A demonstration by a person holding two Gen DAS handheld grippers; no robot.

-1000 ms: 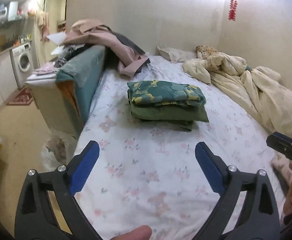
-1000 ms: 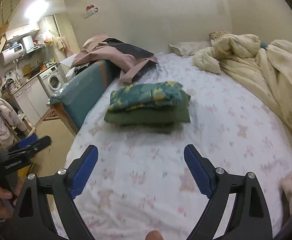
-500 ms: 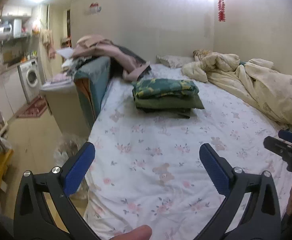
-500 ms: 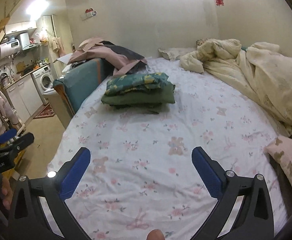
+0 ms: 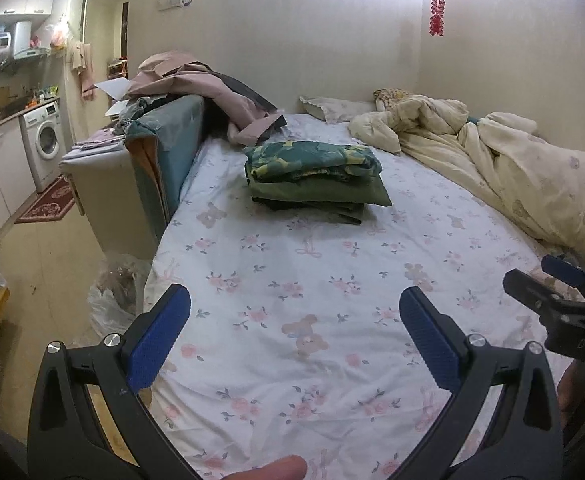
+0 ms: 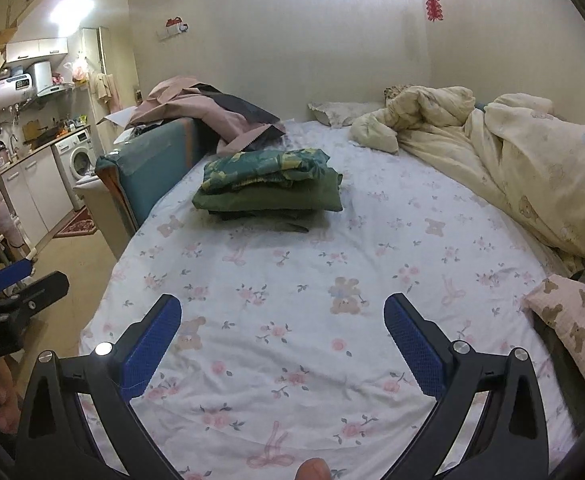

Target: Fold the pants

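Note:
A stack of folded pants [image 5: 312, 176], green camouflage on top of plain green and dark ones, lies on the floral bed sheet [image 5: 312, 280] toward the far side; it also shows in the right wrist view [image 6: 268, 188]. My left gripper [image 5: 292, 332] is open and empty, well in front of the stack near the bed's front edge. My right gripper [image 6: 280, 336] is open and empty too, about as far back. The right gripper shows at the right edge of the left wrist view [image 5: 552, 296]. The left gripper shows at the left edge of the right wrist view [image 6: 16, 284].
A cream duvet [image 5: 512, 168] is bunched along the right side of the bed. Pink and dark clothes [image 5: 208, 96] hang over a teal sofa back [image 5: 168, 152] at the left. A bear-print pillow [image 6: 572, 328] lies at the right. A kitchen with a washing machine [image 5: 46, 140] is far left.
Both grippers have pulled back from the folded stack toward the bed's front edge, so the stack looks smaller and farther. Both stayed open and empty.

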